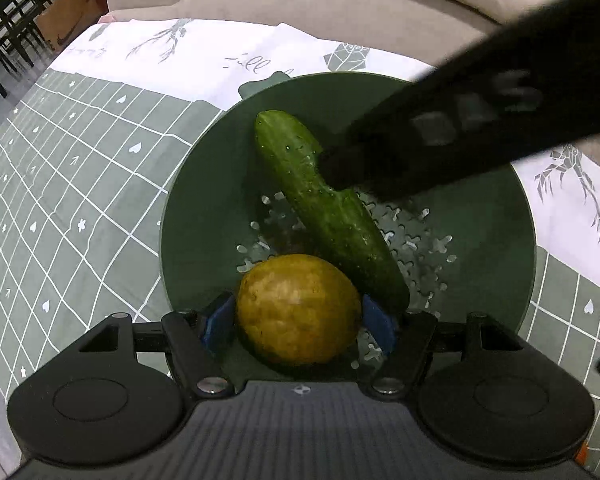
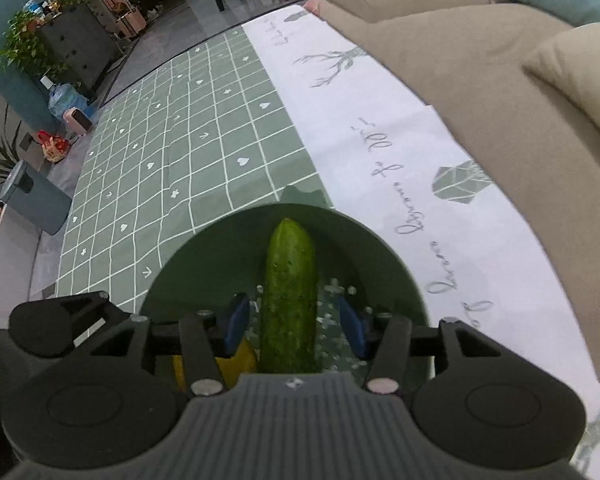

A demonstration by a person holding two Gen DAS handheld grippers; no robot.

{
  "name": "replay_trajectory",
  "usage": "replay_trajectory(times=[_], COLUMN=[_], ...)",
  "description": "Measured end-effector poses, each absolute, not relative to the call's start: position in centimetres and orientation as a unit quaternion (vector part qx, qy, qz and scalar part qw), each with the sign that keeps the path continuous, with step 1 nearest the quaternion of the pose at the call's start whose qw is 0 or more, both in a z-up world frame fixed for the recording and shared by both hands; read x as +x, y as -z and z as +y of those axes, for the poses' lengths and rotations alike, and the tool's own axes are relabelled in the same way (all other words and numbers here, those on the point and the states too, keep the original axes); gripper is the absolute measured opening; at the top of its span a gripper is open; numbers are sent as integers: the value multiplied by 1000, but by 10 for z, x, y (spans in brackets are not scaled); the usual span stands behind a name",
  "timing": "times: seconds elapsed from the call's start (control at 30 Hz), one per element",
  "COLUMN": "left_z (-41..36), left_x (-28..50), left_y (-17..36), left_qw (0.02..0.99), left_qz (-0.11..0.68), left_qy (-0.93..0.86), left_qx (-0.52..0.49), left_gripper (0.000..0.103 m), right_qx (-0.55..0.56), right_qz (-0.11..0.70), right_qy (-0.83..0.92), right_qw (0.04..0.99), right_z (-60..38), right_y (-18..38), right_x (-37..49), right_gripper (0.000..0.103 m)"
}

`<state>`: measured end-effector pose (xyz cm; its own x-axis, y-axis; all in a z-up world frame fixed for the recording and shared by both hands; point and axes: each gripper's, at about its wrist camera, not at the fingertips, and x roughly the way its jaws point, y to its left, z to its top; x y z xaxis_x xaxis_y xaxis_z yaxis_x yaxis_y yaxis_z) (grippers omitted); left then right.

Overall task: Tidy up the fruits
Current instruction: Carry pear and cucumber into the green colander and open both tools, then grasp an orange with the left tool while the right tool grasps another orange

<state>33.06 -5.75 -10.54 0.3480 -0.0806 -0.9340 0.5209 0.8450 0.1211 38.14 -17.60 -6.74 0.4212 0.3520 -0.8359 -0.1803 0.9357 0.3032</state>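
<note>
Our left gripper (image 1: 298,320) pinches the lemon (image 1: 298,310). Our right gripper (image 2: 294,326) is spread, pads clear of the cucumber (image 2: 290,300) between them. Both fruits lie in the green bowl (image 1: 204,200). The right view shows only a sliver of lemon; the left view blurs the right gripper.

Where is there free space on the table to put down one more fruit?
The checked green cloth left of the green bowl lies bare, as does the white strip along the sofa. The bowl is crowded: cucumber, yellow fruit, both claws.
</note>
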Motion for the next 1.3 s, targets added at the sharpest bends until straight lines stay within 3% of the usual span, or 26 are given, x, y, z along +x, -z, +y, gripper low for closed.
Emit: replay_trajectory(times=[0.17, 0.23, 0.5, 0.63, 0.87, 1.07, 1.3], left_z=[-55, -52, -28, -14, 0, 13, 28], left_x=[328, 325, 269, 231, 162, 118, 84], left_y=[98, 90, 36, 13, -5, 13, 39], left_qw=[808, 815, 860, 875, 886, 890, 893], left_qz=[525, 519, 463, 447, 425, 418, 425], left_qy=[173, 165, 136, 118, 137, 130, 112], left_qx=[204, 196, 167, 140, 123, 129, 99], left_gripper=[89, 89, 87, 86, 86, 86, 86], right_qx=[85, 85, 86, 68, 36, 48, 11], right_qz=[506, 502, 464, 433, 395, 402, 423], right_qy=[-148, -142, -140, -148, -155, -145, -122], right_qw=[845, 849, 870, 887, 905, 903, 898], right_z=[-188, -194, -206, -203, -194, -193, -188], right_y=[57, 51, 17, 2, -3, 18, 60], right_x=[361, 353, 301, 261, 180, 119, 71], right_gripper=[53, 58, 61, 73, 86, 86, 76])
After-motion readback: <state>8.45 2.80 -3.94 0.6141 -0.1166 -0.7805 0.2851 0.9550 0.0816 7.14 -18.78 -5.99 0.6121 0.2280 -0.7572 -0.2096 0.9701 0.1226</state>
